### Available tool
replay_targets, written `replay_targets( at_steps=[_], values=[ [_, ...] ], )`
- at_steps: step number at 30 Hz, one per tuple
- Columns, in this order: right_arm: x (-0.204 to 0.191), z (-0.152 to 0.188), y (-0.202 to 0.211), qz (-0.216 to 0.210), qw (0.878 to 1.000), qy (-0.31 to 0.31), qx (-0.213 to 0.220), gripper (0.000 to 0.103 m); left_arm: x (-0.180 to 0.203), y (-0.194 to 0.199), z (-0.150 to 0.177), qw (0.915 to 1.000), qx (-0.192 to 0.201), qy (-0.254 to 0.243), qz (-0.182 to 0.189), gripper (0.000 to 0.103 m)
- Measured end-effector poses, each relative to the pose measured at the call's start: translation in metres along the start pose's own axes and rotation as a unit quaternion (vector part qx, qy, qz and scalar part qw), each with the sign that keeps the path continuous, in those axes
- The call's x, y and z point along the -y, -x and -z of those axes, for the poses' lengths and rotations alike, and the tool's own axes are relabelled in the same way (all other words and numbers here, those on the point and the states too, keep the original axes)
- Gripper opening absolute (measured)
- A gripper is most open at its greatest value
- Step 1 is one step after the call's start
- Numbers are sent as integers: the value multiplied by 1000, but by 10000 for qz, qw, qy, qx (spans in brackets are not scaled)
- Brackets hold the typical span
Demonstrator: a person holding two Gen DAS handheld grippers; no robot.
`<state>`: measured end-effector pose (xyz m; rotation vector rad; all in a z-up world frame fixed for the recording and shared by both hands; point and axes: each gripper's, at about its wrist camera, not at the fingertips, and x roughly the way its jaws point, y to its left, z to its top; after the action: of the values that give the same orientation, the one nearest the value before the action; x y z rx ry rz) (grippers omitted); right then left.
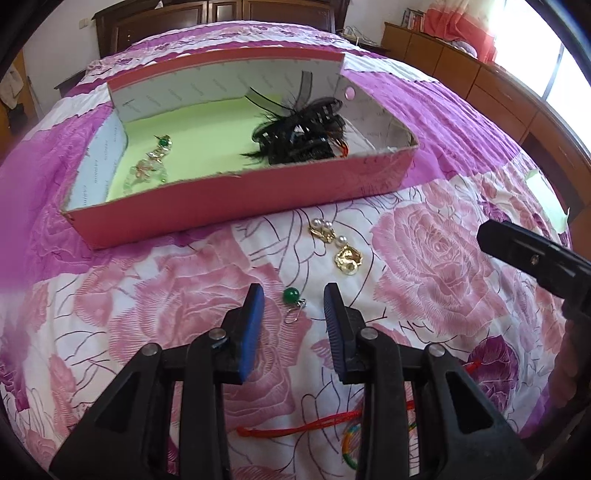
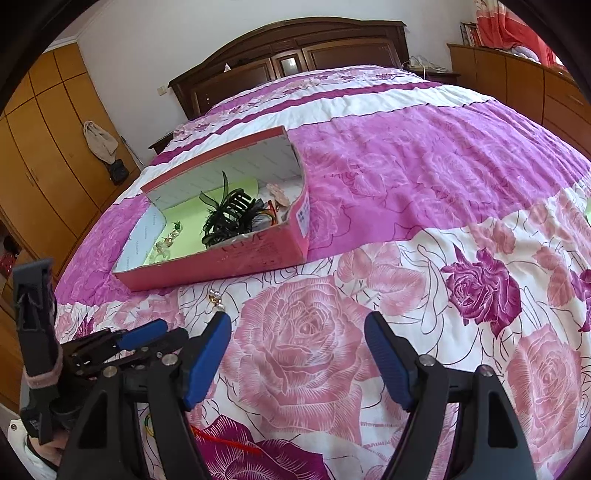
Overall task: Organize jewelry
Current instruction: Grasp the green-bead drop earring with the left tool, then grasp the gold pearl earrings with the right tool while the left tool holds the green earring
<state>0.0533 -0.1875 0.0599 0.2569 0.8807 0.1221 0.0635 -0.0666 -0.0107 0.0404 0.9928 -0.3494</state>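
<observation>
This is a bedroom in a home. A wide bed point(image 2: 406, 155) fills the room, spread with a pink and purple rose-patterned quilt point(image 2: 306, 332) and backed by a dark carved wooden headboard point(image 2: 295, 55). Orange-brown wardrobes point(image 2: 40, 155) line one wall, low wooden cabinets point(image 1: 461, 70) run under a bright window point(image 1: 554, 66), and coral curtains point(image 1: 461, 26) hang beside it.

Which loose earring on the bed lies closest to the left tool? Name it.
The green bead earring, between the left tool tips; the gold pearl earring lies farther, nearer the box.
</observation>
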Motion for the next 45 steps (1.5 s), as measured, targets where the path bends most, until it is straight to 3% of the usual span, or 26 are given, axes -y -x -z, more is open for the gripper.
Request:
replay_targets(
  at_steps=[8,17,31,45],
  values=[
    [1,4,-2,-48,10000,-31,-27,77,-1,-12,0,10000,-55,24,23,5],
    [-3,4,-3,-35,10000,44,-54,77,-10,-1,0,9996,56,195,178,5],
    [-37,-3,-26,-90,9983,492,-313,77,-50,23,-5,9968,451,525,-400,5],
    [-78,-5,-77,-64,9910,1049,-826,67,-61,18,0,9956,461,681,-448,5]
  ],
)
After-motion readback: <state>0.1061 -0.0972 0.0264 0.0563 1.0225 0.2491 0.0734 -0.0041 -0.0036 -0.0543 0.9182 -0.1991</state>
